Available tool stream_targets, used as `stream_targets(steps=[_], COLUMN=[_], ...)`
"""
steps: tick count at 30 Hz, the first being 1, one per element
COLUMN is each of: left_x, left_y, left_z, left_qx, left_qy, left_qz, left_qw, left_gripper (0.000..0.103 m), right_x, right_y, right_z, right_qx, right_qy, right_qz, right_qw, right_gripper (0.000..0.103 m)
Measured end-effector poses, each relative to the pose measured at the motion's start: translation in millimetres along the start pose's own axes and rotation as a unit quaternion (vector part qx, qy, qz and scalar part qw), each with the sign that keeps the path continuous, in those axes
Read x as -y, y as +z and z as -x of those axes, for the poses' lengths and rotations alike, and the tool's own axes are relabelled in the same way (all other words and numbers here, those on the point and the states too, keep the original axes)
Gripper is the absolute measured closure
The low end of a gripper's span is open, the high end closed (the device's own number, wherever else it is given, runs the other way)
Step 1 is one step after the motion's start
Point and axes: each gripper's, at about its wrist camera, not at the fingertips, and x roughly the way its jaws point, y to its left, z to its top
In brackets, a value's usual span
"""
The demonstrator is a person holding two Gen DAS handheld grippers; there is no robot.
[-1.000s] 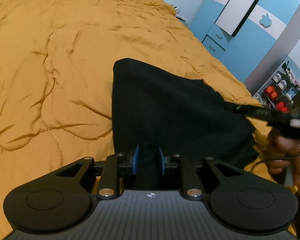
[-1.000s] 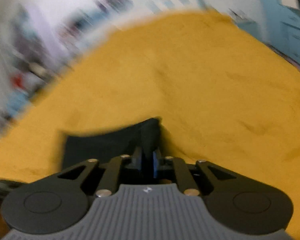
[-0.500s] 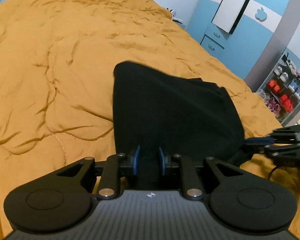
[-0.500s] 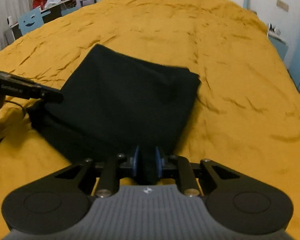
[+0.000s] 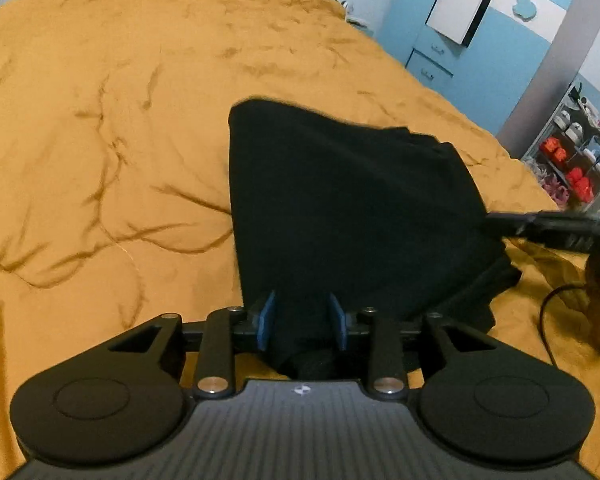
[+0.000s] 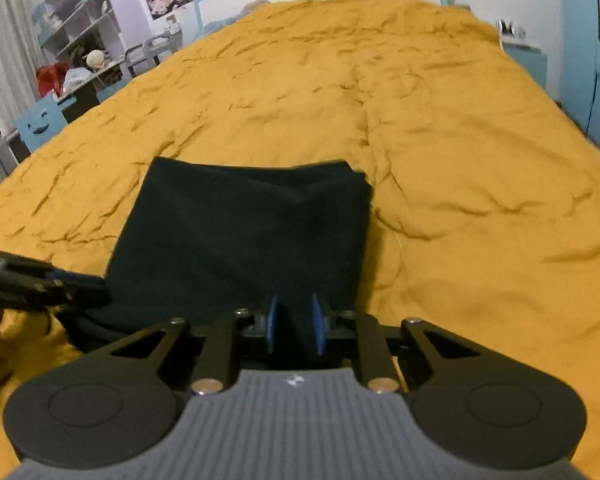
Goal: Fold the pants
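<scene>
My black pants (image 5: 348, 208) lie as a folded square on the orange bedspread (image 5: 100, 120), at its near end. The left gripper (image 5: 302, 316) has just been opening, jaws now slack around the near edge of the cloth, pads no longer pinching. The right gripper (image 6: 294, 322) sits narrow on the neighbouring corner, seemingly gripping fabric. I judge the fold laid down; next I release the right and pull both clear without dragging layers.

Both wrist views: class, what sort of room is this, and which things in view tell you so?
Most likely a child's bedroom: a wide bed under a mustard quilt, a blue wardrobe with apple cut-outs, and shelves of toys by the wall.
</scene>
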Motion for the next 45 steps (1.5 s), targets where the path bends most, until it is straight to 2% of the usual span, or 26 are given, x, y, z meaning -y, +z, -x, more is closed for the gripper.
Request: stream_targets(steps=[1, 2, 3, 4, 7, 10, 11, 12, 13, 17, 19, 20, 22, 23, 26, 28, 29, 31, 33, 36, 39, 41, 45], left_x=[-1.9, -4.2, -6.4, -7.6, -9.9, -6.1, -5.3, -4.8, -5.0, -7.0, -6.1, -5.6, -5.0, -4.8, -8.8, -13.9, -18.5, -30.2, -43.6, -61.5, -73.8, -79.4, -87.9], left_y=[1.0, 1.7, 1.8, 1.2, 0.9, 1.4, 0.8, -0.5, -0.7, -0.6, -2.1, -3.1, -4.3, -4.5, -0.1, 7.0, 11.7, 22.0, 33.0, 45.6, 50.9, 50.8, 54.9], left_z=[3.0, 4.6, 5.7, 5.7, 3.5, 2.9, 2.7, 2.8, 2.7, 0.2, -1.8, -2.3, -1.4, -0.1, 8.0, 15.3, 18.5, 22.8, 21.5, 4.4, -26.1, -45.4, -67.5], left_qx=[0.000, -0.001, -0.002, -0.002, -0.002, 0.000, 0.000, 0.000, 0.000, -0.001, -0.001, -0.002, 0.000, 0.002, 0.009, 0.019, 0.025, 0.033, 0.033, 0.002, -0.044, -0.062, -0.065], left_qy=[-0.001, -0.004, -0.008, -0.012, -0.012, -0.005, -0.004, -0.003, -0.003, -0.010, -0.006, -0.002, 0.002, 0.001, -0.005, -0.004, -0.004, -0.016, -0.039, -0.105, -0.158, -0.183, -0.206], left_qz=[0.006, 0.012, 0.018, 0.020, 0.024, 0.024, 0.023, 0.022, 0.022, 0.028, 0.029, 0.028, 0.023, 0.022, 0.021, 0.027, 0.034, 0.058, 0.092, 0.132, 0.165, 0.186, 0.214], left_qw=[1.0000, 0.9999, 0.9998, 0.9997, 0.9996, 0.9997, 0.9997, 0.9998, 0.9997, 0.9996, 0.9996, 0.9996, 0.9997, 0.9997, 0.9997, 0.9994, 0.9991, 0.9977, 0.9945, 0.9856, 0.9726, 0.9634, 0.9525], left_gripper=[0.065, 0.065, 0.065, 0.065, 0.064, 0.064, 0.064, 0.064, 0.064, 0.064, 0.064, 0.064, 0.064, 0.064, 0.064, 0.059, 0.055, 0.043, 0.038, 0.028, 0.025, 0.021, 0.009], right_x=[3.1, 5.5, 5.9, 8.0, 8.8, 17.2, 22.6, 27.9, 33.4, 36.3, 41.6, 47.0, 56.2, 63.5, 71.9, 69.8, 70.5, 73.3, 77.3, 79.1, 71.2, 67.5, 63.6], right_y=[4.1, 8.8, 11.4, 16.3, 34.9, 54.6, 58.1, 60.0, 59.0, 53.3, 50.4, 48.5, 42.0, 39.3, 37.5, 39.3, 39.6, 37.3, 34.3, 24.1, 16.1, 11.8, 9.7], right_z=[5.6, 12.3, 18.9, 20.4, 5.2, -28.8, -41.0, -52.5, -59.3, -56.3, -56.3, -60.5, -64.3, -64.2, -43.8, -27.8, -21.3, -10.7, -9.7, -18.9, -47.0, -62.3, -80.6], right_qx=[0.011, 0.029, 0.051, 0.073, 0.103, 0.087, 0.069, 0.052, 0.043, 0.088, 0.094, 0.087, 0.072, 0.066, 0.083, 0.089, 0.087, 0.082, 0.064, 0.014, -0.045, -0.057, -0.065], right_qy=[0.005, 0.005, 0.001, -0.004, -0.018, -0.037, -0.031, -0.023, -0.011, -0.018, -0.017, -0.024, -0.075, -0.081, -0.053, -0.029, -0.008, 0.038, 0.080, 0.125, 0.134, 0.157, 0.187], right_qz=[-0.009, -0.015, -0.020, -0.027, -0.028, -0.041, -0.056, -0.072, -0.089, -0.097, -0.124, -0.143, -0.175, -0.191, -0.209, -0.201, -0.202, -0.208, -0.220, -0.229, -0.220, -0.228, -0.240], right_qw=[1.000, 0.999, 0.999, 0.997, 0.994, 0.995, 0.996, 0.996, 0.995, 0.991, 0.988, 0.986, 0.979, 0.976, 0.973, 0.975, 0.975, 0.974, 0.970, 0.965, 0.965, 0.959, 0.950], right_gripper=[0.086, 0.074, 0.069, 0.069, 0.069, 0.069, 0.074, 0.102, 0.101, 0.103, 0.103, 0.103, 0.103, 0.103, 0.098, 0.077, 0.057, 0.056, 0.045, 0.042, 0.042, 0.042, 0.041])
